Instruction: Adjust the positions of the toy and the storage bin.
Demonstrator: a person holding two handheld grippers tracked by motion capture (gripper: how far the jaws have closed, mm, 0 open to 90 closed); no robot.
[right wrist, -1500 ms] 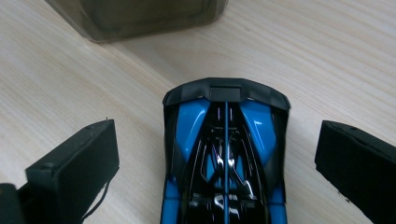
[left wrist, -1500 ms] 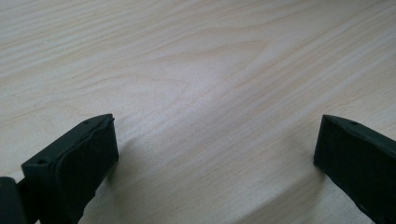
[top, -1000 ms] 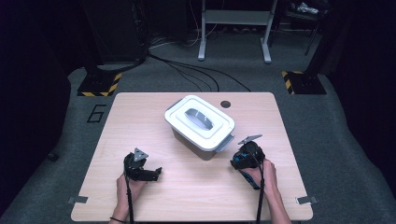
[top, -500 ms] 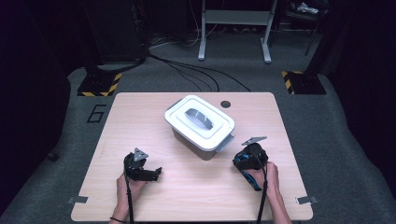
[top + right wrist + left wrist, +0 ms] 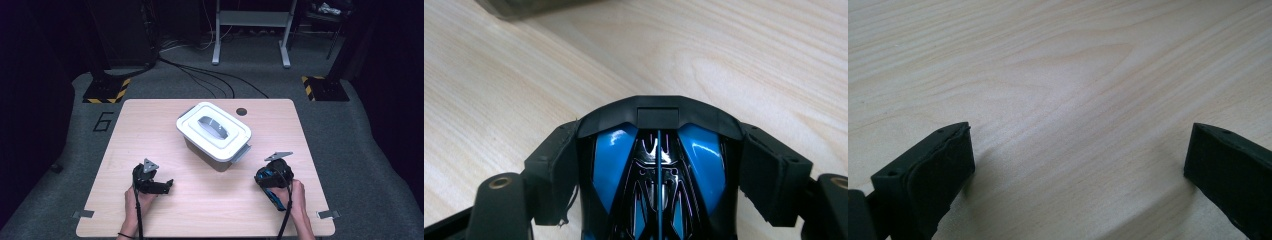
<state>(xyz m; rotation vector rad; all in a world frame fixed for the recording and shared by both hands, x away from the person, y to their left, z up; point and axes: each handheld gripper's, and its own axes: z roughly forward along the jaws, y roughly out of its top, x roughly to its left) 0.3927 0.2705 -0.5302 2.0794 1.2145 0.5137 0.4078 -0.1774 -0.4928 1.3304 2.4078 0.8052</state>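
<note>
Right hand-held gripper (image 5: pixel 659 165) clamped on glossy blue-and-black computer mouse (image 5: pixel 659 190), pads pressing both flanks, held low over pale wooden surface (image 5: pixel 165 130), right of white lidded plastic bin (image 5: pixel 214 134) with grey handle. Left hand-held gripper (image 5: pixel 1080 160) released, nothing between jaws, resting near front-left. Advice: keep squeeze even, carry level, avoid bin's latch. Mouse long axis along jaws, nose pointing away from hand, toward bin.
</note>
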